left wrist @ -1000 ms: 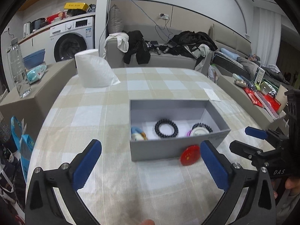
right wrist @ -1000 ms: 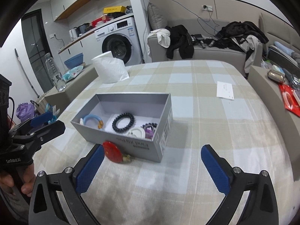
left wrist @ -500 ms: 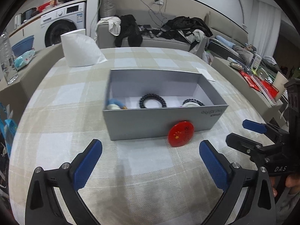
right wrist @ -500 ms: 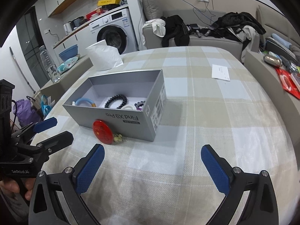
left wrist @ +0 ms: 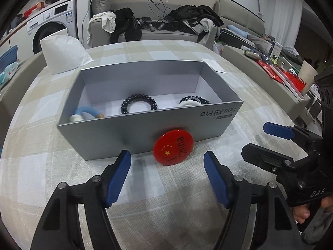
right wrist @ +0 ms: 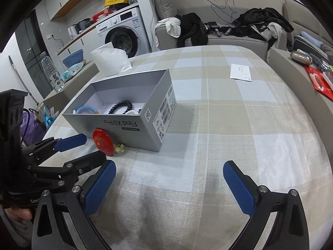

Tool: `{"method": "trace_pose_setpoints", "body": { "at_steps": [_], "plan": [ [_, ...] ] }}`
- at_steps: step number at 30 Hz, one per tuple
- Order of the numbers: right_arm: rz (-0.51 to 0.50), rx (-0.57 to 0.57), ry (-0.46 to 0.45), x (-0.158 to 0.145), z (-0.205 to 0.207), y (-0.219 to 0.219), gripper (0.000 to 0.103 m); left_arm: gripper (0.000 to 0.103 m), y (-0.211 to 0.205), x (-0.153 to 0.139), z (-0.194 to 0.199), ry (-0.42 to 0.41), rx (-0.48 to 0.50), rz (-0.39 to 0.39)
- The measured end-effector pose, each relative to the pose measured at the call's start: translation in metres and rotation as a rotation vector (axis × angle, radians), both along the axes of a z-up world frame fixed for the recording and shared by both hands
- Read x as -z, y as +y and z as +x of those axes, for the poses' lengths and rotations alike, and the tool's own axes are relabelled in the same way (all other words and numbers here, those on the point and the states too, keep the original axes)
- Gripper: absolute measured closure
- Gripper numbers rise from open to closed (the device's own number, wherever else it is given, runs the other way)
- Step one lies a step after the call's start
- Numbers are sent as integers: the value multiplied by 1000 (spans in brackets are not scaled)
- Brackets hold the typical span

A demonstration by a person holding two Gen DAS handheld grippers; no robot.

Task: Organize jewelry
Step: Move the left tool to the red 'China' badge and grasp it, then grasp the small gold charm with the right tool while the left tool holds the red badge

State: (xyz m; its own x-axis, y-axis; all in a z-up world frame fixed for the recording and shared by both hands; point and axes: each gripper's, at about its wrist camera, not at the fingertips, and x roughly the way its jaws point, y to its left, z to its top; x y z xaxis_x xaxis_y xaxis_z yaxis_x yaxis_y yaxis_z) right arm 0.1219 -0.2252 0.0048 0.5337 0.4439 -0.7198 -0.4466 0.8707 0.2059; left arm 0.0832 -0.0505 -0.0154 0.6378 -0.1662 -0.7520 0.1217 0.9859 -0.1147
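Observation:
A grey open box (left wrist: 133,133) sits on the checked tablecloth. It holds a black bead bracelet (left wrist: 138,104), a light blue ring (left wrist: 86,112) and a white bangle (left wrist: 192,103). A red round badge (left wrist: 173,146) marked "China" leans on the box's front wall, with a small pale flower piece (right wrist: 120,149) beside it. My left gripper (left wrist: 167,166) points down at the badge, just short of it. Its jaws are closing with only cloth between them, and nothing touches the pads. My right gripper (right wrist: 169,179) stands wide open over bare cloth, to the right of the box.
A white tissue pack (left wrist: 62,52) stands behind the box and a white card (right wrist: 240,73) lies at the far right of the table. A sofa with clothes, a washing machine and a water bottle (right wrist: 51,73) surround the table.
My left gripper has moved forward and down toward the box and the red badge, and its jaws have narrowed. The right gripper has sunk a little toward the cloth.

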Motion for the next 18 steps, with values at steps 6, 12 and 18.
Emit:
{"method": "trace_pose_setpoints", "body": {
  "at_steps": [6, 12, 18],
  "plan": [
    [10, -1, 7, 2, 3, -1, 0, 35, -6, 5, 8, 28, -31, 27],
    [10, 1, 15, 3, 3, -1, 0, 45, -8, 7, 9, 43, -39, 45],
    [3, 2, 16, 3, 4, 0, 0, 66, -5, 6, 8, 41, -34, 38]
  ]
}}
